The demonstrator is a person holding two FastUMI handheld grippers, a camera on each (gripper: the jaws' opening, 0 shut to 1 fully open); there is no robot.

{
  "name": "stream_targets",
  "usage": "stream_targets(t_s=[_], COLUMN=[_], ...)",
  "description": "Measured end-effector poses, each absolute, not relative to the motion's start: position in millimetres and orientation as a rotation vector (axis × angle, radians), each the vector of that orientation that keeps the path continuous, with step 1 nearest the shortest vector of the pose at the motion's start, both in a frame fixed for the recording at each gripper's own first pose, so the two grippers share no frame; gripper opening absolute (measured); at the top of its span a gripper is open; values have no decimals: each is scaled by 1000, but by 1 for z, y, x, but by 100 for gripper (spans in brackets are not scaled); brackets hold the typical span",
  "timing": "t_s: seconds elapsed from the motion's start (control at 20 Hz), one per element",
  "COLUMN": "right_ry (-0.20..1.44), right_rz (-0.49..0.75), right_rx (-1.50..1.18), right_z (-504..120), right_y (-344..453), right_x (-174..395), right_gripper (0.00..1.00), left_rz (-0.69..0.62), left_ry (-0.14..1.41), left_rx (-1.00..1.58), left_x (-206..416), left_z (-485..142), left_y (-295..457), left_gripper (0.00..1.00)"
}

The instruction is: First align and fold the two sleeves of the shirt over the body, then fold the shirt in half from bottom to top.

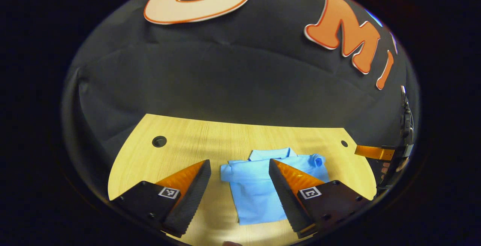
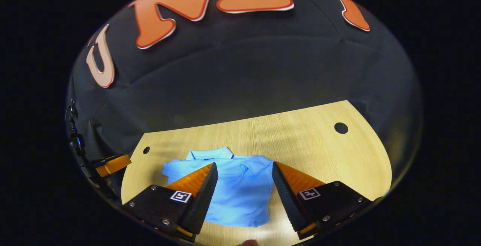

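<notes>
Two tongs, left (image 1: 239, 171) | right (image 2: 244, 172); agape above shirt (image 1: 259, 189); table (image 1: 180, 144)

One shirt (image 1: 259, 189), one table (image 1: 210, 137) with two holes.

Both views look down and forward from above the near edge of the table (image 1: 180, 137), sharing the shirt (image 1: 255, 193) and the back wall

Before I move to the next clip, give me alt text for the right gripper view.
A light blue polo shirt lies flat on a pale wooden table, collar toward the black cloth wall, one sleeve folded over the body. The right gripper hangs above it, jaws wide apart and holding nothing.
</notes>
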State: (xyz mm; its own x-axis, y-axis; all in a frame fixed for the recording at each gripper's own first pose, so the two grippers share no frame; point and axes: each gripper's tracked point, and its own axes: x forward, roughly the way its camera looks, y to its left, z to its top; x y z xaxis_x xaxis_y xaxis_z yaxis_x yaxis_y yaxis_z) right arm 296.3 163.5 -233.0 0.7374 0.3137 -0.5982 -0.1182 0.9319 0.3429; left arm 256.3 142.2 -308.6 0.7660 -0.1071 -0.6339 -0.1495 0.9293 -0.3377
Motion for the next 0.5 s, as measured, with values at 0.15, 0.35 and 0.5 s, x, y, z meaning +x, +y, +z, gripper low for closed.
stream_targets(t_s=[0.15,0.35,0.5], right_ry=[636,578,515], right_rz=[238,239,245], right_rx=[272,233,221], right_z=[-210,-191,-169], right_y=[156,151,146], right_x=[264,222,197], right_gripper=[88,88,88], left_rz=[40,53,52], left_ry=[635,539,455], left_rx=[-367,-318,-239], left_x=[228,191,164], left_z=[-272,-223,-188], left_y=[137,129,123], left_gripper=[100,100,99])
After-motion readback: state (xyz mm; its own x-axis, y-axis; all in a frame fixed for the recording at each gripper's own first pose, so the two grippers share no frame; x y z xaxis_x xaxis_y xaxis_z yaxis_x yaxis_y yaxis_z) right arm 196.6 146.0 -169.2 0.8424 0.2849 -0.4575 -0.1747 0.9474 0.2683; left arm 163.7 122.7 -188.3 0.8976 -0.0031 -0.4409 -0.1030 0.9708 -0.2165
